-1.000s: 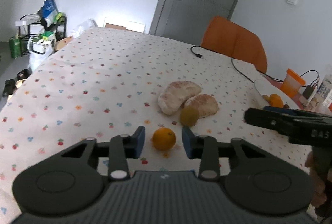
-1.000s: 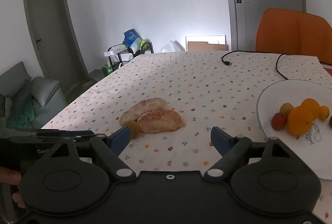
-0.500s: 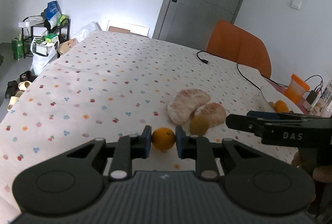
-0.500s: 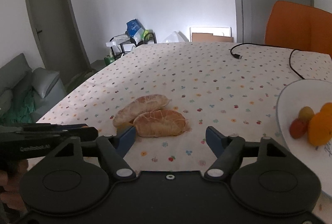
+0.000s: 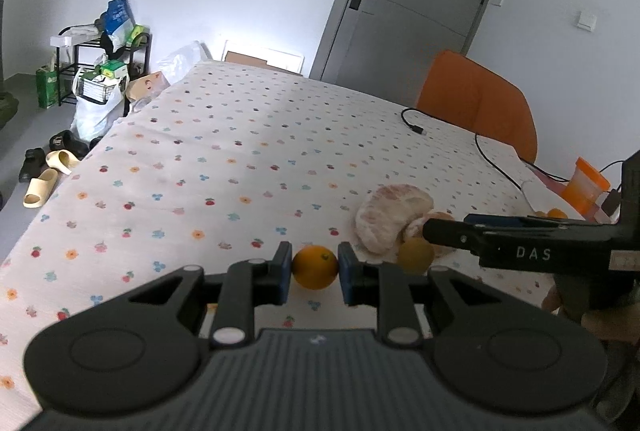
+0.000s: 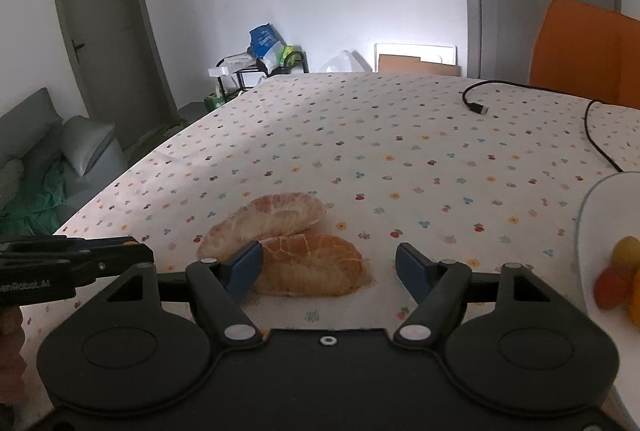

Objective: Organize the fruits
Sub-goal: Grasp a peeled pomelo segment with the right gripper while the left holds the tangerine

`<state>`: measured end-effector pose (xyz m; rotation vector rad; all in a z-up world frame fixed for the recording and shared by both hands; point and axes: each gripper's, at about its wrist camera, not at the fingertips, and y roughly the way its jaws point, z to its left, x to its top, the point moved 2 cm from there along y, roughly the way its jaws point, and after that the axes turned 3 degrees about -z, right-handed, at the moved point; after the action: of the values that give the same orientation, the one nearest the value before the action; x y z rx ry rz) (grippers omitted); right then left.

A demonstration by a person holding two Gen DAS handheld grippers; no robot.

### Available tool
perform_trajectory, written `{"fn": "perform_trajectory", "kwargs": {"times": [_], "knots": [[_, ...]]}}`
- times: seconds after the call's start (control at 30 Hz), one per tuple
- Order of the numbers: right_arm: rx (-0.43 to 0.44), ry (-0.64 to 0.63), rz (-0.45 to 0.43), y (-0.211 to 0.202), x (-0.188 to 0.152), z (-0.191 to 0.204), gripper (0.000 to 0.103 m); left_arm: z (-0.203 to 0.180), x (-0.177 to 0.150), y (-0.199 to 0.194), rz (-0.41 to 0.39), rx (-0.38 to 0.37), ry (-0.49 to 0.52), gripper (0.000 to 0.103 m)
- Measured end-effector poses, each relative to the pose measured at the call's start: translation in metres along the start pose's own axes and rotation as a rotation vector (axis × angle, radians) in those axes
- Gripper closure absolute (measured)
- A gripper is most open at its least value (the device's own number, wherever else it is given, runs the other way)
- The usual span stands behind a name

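Left wrist view shows the left tool [image 5: 315, 267] squeezing a small orange [image 5: 315, 267] between its two blue pads [image 5: 283, 271]. The orange sits low over the bench [image 5: 240, 151], which has a white cloth with little flowers on it; whether it touches the cloth cannot be told. Just to the right of the orange is a small yellow-green fruit [image 5: 416, 255]. It touches two big peeled pomelo pieces [image 5: 390, 217] lying side by side on the cloth. The other tool reaches in from the right side of this view.

In the right wrist view, the right tool [image 6: 328, 269] has its fingers spread wide, with nothing held. The nearer pomelo piece [image 6: 310, 265] lies between its fingers, close to the left pad [image 6: 244, 267]. At the right edge is a white plate [image 6: 592, 215] with small fruits [image 6: 618, 271] on it, yellow, red and orange, all blurry. A black cable [image 6: 476, 103] lies farther back on the bench, near an orange chair [image 6: 580, 51].
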<state>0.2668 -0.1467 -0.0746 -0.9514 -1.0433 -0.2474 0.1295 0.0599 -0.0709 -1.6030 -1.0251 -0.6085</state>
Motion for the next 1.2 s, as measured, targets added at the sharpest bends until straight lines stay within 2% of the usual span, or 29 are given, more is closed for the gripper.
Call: {"fn": "perform_trajectory", "kwargs": {"times": [0.1, 0.23, 0.47, 0.57, 0.73, 0.83, 1.0, 1.07, 1.2], "knots": [[0.016, -0.002, -0.004, 0.002, 0.001, 0.0, 0.033, 0.002, 0.0, 0.0, 0.001, 0.008, -0.005, 0.08], [0.039, -0.002, -0.003, -0.001, 0.0, 0.002, 0.05, 0.002, -0.001, -0.001, 0.0, 0.006, -0.009, 0.08], [0.0, -0.008, -0.009, -0.016, -0.007, 0.0, 0.072, -0.001, -0.003, -0.002, -0.001, 0.0, -0.005, 0.08], [-0.003, -0.002, 0.0, -0.021, -0.009, 0.0, 0.077, -0.003, -0.004, -0.002, -0.003, -0.002, -0.003, 0.08], [0.015, 0.007, 0.031, -0.031, -0.015, 0.004, 0.078, -0.005, -0.005, -0.005, -0.007, -0.005, 0.001, 0.08], [0.053, 0.002, 0.046, -0.036, -0.017, 0.007, 0.073, -0.005, -0.005, -0.005, -0.006, -0.005, -0.001, 0.08], [0.045, -0.015, 0.04, -0.033, -0.015, 0.006, 0.072, -0.004, -0.005, -0.006, -0.009, -0.004, -0.006, 0.08], [0.049, -0.017, 0.04, -0.029, -0.013, 0.005, 0.064, -0.004, -0.005, -0.006, -0.009, -0.001, -0.005, 0.08], [0.06, -0.042, 0.04, -0.021, -0.011, 0.009, 0.059, -0.001, -0.005, -0.006, -0.007, 0.001, -0.01, 0.08]]}}
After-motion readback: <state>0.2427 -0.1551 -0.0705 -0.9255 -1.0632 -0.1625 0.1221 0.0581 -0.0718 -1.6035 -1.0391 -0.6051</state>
